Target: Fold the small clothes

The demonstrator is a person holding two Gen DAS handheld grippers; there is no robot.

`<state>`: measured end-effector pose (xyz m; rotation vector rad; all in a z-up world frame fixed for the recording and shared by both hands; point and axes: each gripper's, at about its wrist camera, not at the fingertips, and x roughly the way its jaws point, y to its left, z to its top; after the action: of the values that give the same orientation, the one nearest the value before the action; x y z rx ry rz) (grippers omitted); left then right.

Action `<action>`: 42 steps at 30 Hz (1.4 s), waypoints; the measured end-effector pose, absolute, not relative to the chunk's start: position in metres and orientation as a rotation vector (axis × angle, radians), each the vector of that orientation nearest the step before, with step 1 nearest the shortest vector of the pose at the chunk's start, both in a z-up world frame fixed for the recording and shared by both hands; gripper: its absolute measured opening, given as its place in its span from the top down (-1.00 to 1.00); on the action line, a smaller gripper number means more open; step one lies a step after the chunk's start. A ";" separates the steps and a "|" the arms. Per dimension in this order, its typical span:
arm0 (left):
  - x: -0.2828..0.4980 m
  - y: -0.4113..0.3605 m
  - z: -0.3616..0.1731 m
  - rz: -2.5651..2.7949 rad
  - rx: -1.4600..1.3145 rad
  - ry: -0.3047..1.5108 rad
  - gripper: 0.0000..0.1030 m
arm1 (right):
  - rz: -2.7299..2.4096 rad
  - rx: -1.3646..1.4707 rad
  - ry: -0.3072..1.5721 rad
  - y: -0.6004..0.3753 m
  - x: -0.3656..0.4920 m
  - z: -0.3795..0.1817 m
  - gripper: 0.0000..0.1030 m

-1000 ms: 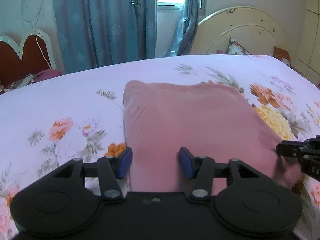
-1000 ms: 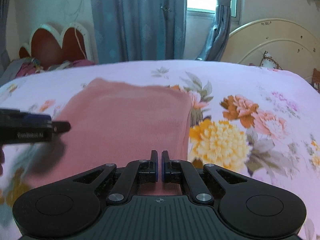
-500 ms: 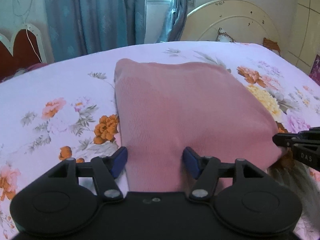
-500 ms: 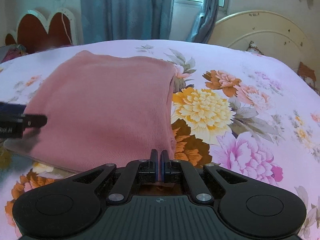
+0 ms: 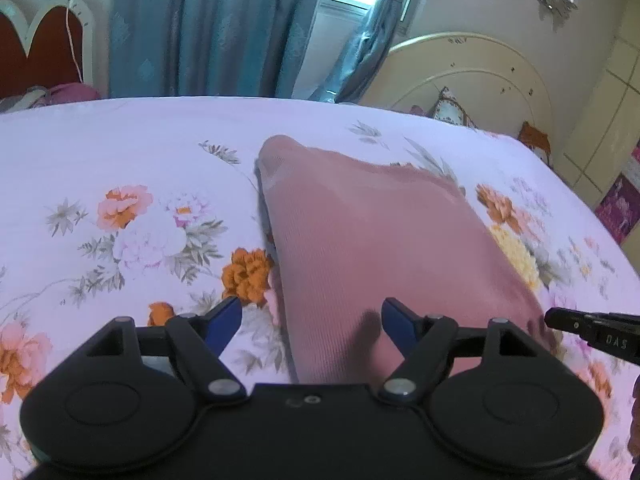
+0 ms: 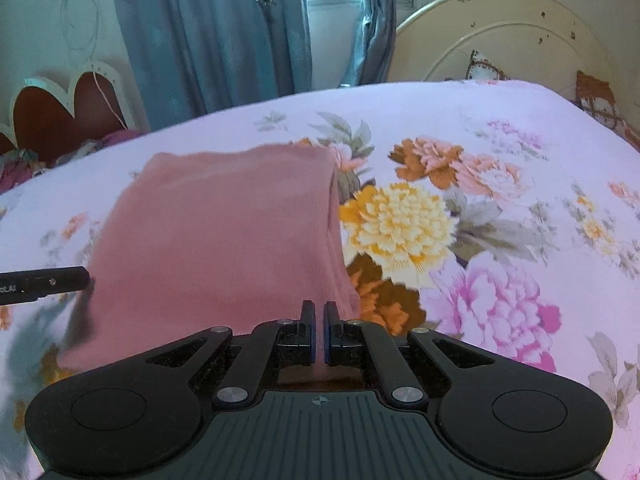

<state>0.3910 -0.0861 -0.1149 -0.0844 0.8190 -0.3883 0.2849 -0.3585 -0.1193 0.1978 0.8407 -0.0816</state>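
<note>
A folded pink knit garment [image 5: 376,240] lies on the floral bedsheet [image 5: 120,168]; it also shows in the right wrist view [image 6: 224,232]. My left gripper [image 5: 312,320] is open, its blue pads straddling the garment's near left edge just above it. My right gripper [image 6: 319,332] is shut on the garment's near right corner, with pink cloth showing between and under the jaws. Each gripper's tip shows at the edge of the other's view, the right in the left wrist view [image 5: 592,332] and the left in the right wrist view [image 6: 44,284].
A cream round headboard [image 6: 500,40] stands at the far right with a pillow [image 6: 484,70]. Blue curtains [image 5: 208,28] and a window are behind the bed. A red heart-shaped headboard [image 6: 60,112] and a heap of clothes are at the far left.
Both grippers have pulled back and tilted up, so the garment sits further off in view. The left stays open, the right stays shut on the corner.
</note>
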 end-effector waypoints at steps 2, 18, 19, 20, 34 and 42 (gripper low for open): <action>0.399 -0.086 -0.114 -0.382 -0.100 0.819 -0.55 | -0.081 0.199 0.816 -0.359 0.292 -0.115 0.02; 0.454 -0.114 -0.151 -0.414 -0.192 0.921 -0.58 | 0.077 0.394 0.865 -0.411 0.386 -0.170 -0.29; 0.457 -0.113 -0.154 -0.417 -0.213 0.930 -0.57 | 0.087 0.416 0.875 -0.414 0.389 -0.176 -0.26; 0.460 -0.113 -0.157 -0.420 -0.233 0.935 -0.56 | 0.097 0.431 0.876 -0.416 0.391 -0.180 -0.26; 0.450 -0.132 -0.133 -0.400 -0.162 0.854 0.40 | 0.192 0.512 0.852 -0.412 0.397 -0.169 0.62; 0.435 -0.118 -0.099 -0.420 -0.146 0.814 0.44 | 0.255 0.540 0.796 -0.380 0.392 -0.126 0.62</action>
<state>0.4349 -0.1180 -0.0988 -0.1463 0.8143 -0.4197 0.3917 -0.3804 -0.1263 0.5397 0.7957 0.2552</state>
